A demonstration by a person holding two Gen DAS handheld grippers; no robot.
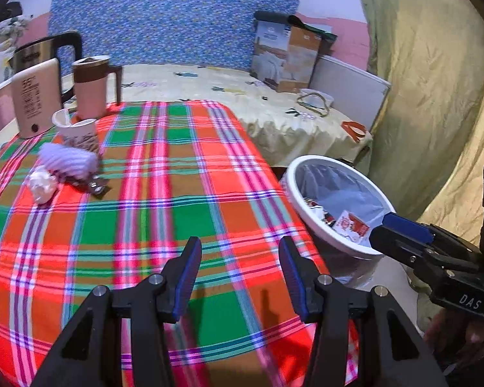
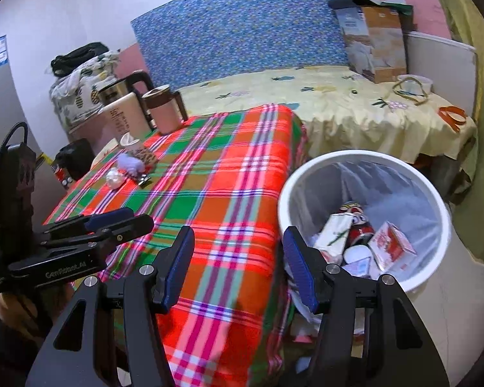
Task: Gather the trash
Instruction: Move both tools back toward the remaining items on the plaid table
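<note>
A white trash bin with a clear liner stands right of the plaid-covered table; it holds a red can, cartons and paper. It also shows in the left wrist view. On the table's far left lie a crumpled white paper, a purple knitted thing, a dark wrapper and a paper cup. My left gripper is open and empty above the table's near edge. My right gripper is open and empty, by the bin's near rim.
Two pink jugs and a steel kettle stand at the table's back left. Behind is a bed with a cardboard box and a blue headboard. A curtain hangs on the right.
</note>
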